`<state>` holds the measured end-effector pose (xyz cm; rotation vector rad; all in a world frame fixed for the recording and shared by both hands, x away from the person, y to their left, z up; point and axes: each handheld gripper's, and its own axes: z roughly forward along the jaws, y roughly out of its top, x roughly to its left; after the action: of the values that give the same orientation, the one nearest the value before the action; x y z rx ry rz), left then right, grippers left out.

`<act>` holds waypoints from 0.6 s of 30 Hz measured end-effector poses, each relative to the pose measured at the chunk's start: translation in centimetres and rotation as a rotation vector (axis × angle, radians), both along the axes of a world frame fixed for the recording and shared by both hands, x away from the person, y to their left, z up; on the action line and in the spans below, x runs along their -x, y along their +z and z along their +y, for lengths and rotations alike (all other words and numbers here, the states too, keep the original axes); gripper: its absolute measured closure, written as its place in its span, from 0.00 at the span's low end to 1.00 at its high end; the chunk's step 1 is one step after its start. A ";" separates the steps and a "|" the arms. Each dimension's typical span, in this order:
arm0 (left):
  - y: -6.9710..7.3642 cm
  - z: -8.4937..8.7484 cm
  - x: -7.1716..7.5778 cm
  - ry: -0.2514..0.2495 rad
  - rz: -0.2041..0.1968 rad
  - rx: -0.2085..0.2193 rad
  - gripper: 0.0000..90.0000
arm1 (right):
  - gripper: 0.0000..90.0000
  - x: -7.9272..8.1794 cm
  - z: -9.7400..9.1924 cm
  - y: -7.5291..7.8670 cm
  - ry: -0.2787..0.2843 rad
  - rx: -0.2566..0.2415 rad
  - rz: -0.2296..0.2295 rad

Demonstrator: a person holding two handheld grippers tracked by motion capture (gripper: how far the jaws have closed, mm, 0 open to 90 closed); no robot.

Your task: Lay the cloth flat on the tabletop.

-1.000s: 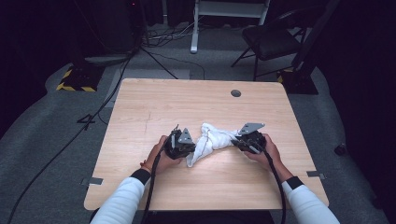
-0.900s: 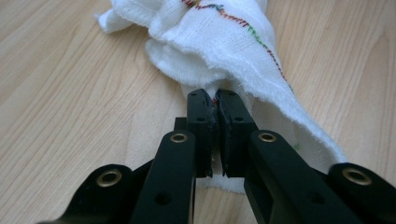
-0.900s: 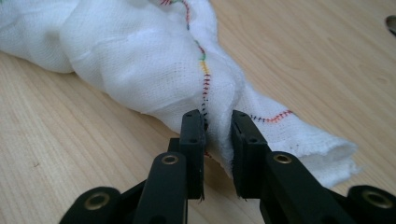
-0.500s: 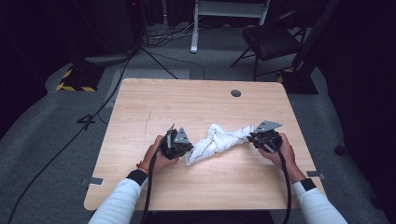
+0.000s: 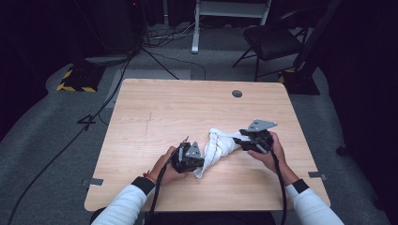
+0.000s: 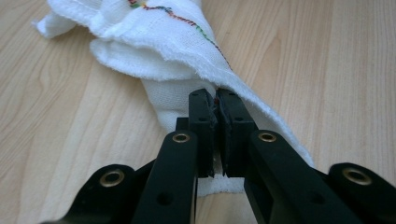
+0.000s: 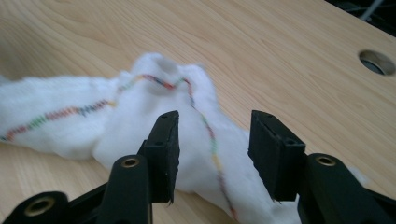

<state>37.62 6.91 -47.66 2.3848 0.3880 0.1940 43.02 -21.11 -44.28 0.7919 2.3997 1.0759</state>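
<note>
A white cloth [image 5: 218, 145] with a multicoloured stitched line lies twisted into a loose roll on the wooden table [image 5: 178, 108], slanting from the near left to the far right. My left gripper [image 5: 199, 164] is shut on its near end; in the left gripper view the pads [image 6: 215, 105] pinch a fold of the cloth [image 6: 159, 42]. My right gripper [image 5: 238, 139] sits at the cloth's far right end. Its jaws have just been opening, and in the right gripper view they [image 7: 215, 126] stand apart with the cloth [image 7: 140, 107] lying on the table between and beyond them, untouched by the pads.
A round cable hole [image 5: 237, 93] is set in the table near its far edge, also seen as the hole [image 7: 376, 62] in the right gripper view. Beyond the table are a dark chair [image 5: 272, 42], floor cables and a yellow-black striped base [image 5: 75, 84].
The two hands have drawn apart, pulling the bunched cloth out into a longer twisted roll. The right gripper's jaws have opened off the cloth's end; the left stays clamped.
</note>
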 end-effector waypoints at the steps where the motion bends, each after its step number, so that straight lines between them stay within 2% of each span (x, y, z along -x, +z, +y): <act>1: -0.1 -0.2 0.0 -0.002 0.003 -0.001 0.94 | 0.57 0.1 0.7 0.0 0.017 -0.003 0.002; 3: -0.2 -0.3 0.1 -0.005 0.004 -0.002 0.94 | 0.56 0.2 1.4 -0.2 0.033 0.002 0.007; 4: -0.4 -0.5 0.1 -0.008 0.009 -0.011 0.94 | 0.54 0.3 2.9 -0.5 0.060 0.021 0.012; 5: -0.5 -0.6 0.1 -0.006 0.008 -0.015 0.94 | 0.54 0.2 3.5 -0.6 0.073 0.027 0.016; 8: -0.6 -0.6 0.1 -0.009 0.010 -0.019 0.94 | 0.54 0.0 4.7 -0.9 0.075 0.037 0.027; 9: -0.7 -0.7 0.1 -0.009 0.010 -0.020 0.94 | 0.54 -0.4 5.5 -1.1 0.074 0.033 0.044; 10: -0.7 -0.7 0.1 -0.009 0.010 -0.020 0.94 | 0.54 -0.4 5.5 -1.1 0.074 0.033 0.044; 13: -0.8 -0.7 0.0 -0.013 0.008 -0.029 0.94 | 0.67 -0.9 6.7 -1.9 0.063 0.089 0.058; 15: -0.8 -0.6 0.0 -0.008 0.013 -0.030 0.94 | 0.79 -1.1 6.7 -2.3 0.066 0.082 0.079; 18: -0.8 -0.6 0.0 -0.007 0.013 -0.028 0.94 | 0.89 -0.7 6.6 -2.1 0.082 0.086 0.048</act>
<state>37.64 6.34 -48.48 2.4155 0.3855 0.1815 43.68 -14.54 -46.41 0.7029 2.5198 0.9878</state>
